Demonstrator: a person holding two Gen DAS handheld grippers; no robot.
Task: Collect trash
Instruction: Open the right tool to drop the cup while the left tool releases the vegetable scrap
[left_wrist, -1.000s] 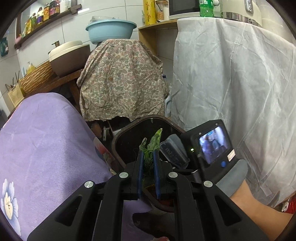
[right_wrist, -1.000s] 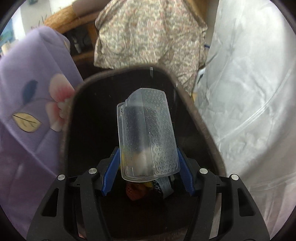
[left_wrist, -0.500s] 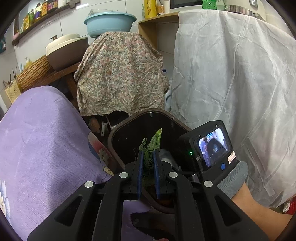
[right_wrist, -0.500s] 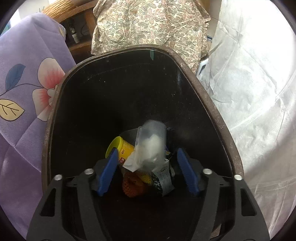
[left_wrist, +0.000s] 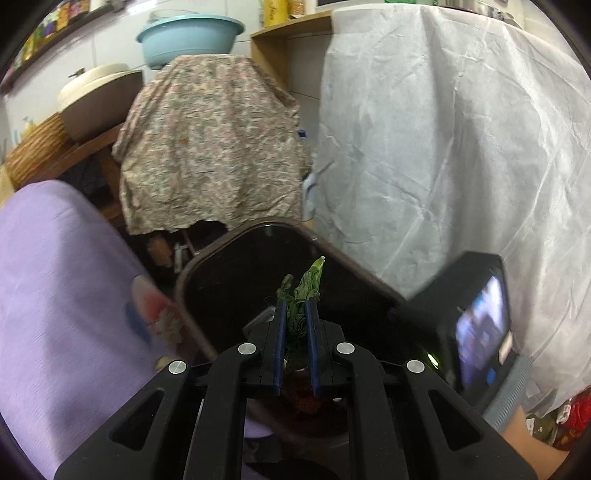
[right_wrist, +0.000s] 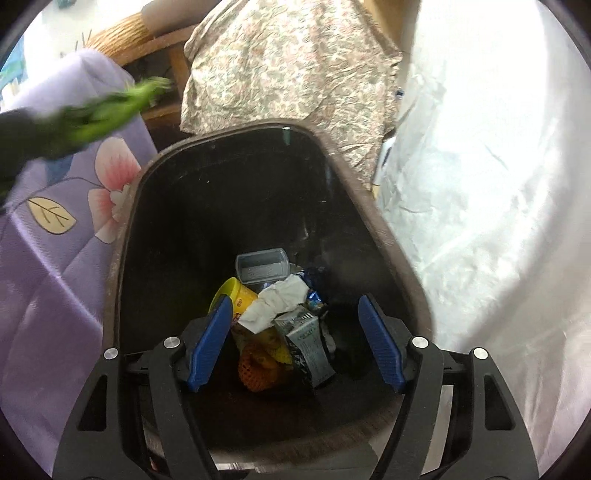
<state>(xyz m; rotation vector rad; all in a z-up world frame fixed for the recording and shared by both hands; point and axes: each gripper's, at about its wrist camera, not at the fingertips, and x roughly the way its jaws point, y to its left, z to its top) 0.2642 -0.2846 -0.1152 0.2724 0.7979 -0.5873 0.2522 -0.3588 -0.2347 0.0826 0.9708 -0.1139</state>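
A dark brown trash bin stands open between a purple cloth and a white cover; it also shows in the left wrist view. My left gripper is shut on a wilted green leaf and holds it above the bin's near side. The leaf shows blurred at the upper left of the right wrist view. My right gripper is open and empty over the bin mouth. A clear plastic container lies at the bottom among a yellow cup, crumpled paper and wrappers.
A purple flowered cloth covers the surface left of the bin. A white sheet drapes furniture on the right. A paisley cloth covers something behind the bin, with a blue basin on top.
My right gripper opened and let the clear plastic container fall into the bin. My left gripper with the leaf moved over toward the bin.
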